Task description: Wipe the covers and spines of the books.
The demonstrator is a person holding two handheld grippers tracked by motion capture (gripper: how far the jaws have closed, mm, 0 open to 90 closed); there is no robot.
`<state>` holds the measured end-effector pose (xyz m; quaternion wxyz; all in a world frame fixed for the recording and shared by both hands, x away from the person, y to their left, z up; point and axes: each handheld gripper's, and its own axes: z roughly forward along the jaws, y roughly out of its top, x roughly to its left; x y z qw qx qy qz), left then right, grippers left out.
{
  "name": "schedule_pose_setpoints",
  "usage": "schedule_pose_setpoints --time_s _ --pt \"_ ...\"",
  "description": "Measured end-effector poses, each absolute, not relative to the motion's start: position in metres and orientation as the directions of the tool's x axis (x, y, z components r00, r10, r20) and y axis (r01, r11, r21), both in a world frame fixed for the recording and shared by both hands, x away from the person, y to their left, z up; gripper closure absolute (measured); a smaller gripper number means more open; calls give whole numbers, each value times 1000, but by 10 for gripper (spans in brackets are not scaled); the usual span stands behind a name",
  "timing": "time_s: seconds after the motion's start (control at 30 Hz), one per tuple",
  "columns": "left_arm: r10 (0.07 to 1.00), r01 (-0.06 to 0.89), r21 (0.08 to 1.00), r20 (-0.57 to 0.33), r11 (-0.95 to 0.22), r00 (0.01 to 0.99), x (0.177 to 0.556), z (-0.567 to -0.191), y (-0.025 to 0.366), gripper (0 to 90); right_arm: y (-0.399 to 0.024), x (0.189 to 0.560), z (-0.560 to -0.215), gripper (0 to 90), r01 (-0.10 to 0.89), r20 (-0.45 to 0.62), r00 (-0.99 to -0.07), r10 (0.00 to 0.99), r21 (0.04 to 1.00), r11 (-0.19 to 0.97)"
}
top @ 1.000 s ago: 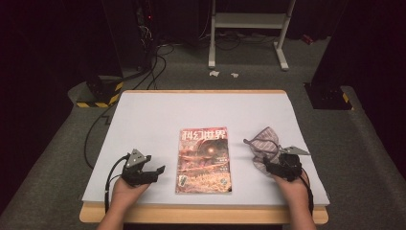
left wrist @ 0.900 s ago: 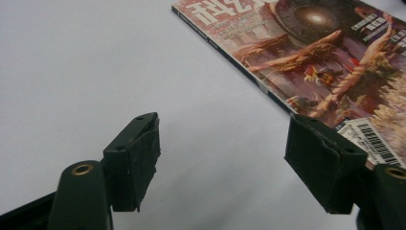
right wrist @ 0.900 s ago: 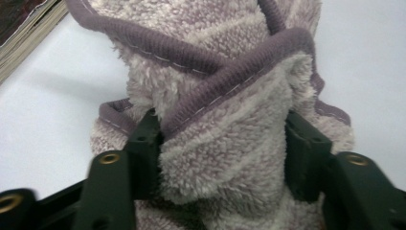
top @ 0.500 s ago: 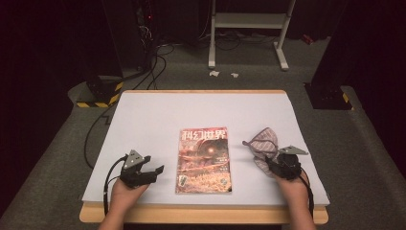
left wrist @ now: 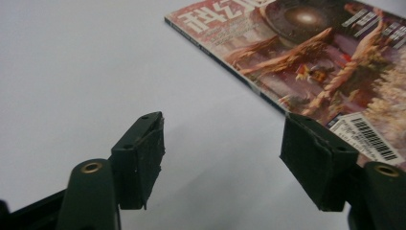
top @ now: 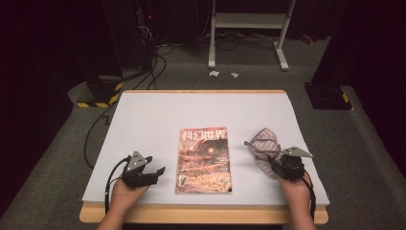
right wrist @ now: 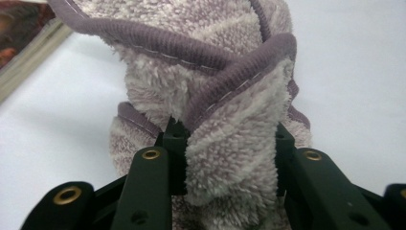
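A magazine point(top: 204, 160) with a red cover lies flat at the middle front of the white table point(top: 191, 110). My left gripper point(top: 158, 173) rests just left of its lower left corner. Its jaws point(left wrist: 222, 143) are open and have just been closing a little, with only bare table between them and the magazine point(left wrist: 325, 62) beside the right-hand jaw. A fluffy grey-purple cloth point(top: 264, 143) lies crumpled to the right of the magazine. My right gripper point(top: 271, 161) has just been closing and now pinches a fold of the cloth point(right wrist: 191, 28) between its jaws point(right wrist: 225, 134).
The table's wooden front edge point(top: 201, 214) runs just below both hands. On the floor behind stand a white frame point(top: 249, 28), cables point(top: 153, 57) and a yellow-black striped block point(top: 98, 98) at the back left.
The cloth's near end has bunched up at the right gripper's jaws. The left hand and the magazine have kept still.
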<state>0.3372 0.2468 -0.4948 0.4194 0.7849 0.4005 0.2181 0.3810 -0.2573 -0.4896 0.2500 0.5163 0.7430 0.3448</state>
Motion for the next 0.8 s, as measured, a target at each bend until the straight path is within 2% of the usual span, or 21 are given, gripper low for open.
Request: schedule_pose_setpoints --time_s 0.47,0.8 --pt "821 472 835 -44 -282 569 340 -496 249 269 -268 366 -466 637 510 51 -332 942 850 134" --pt "822 469 842 -57 -265 567 340 -497 250 249 -256 355 -447 636 446 83 -396 914 888 113"
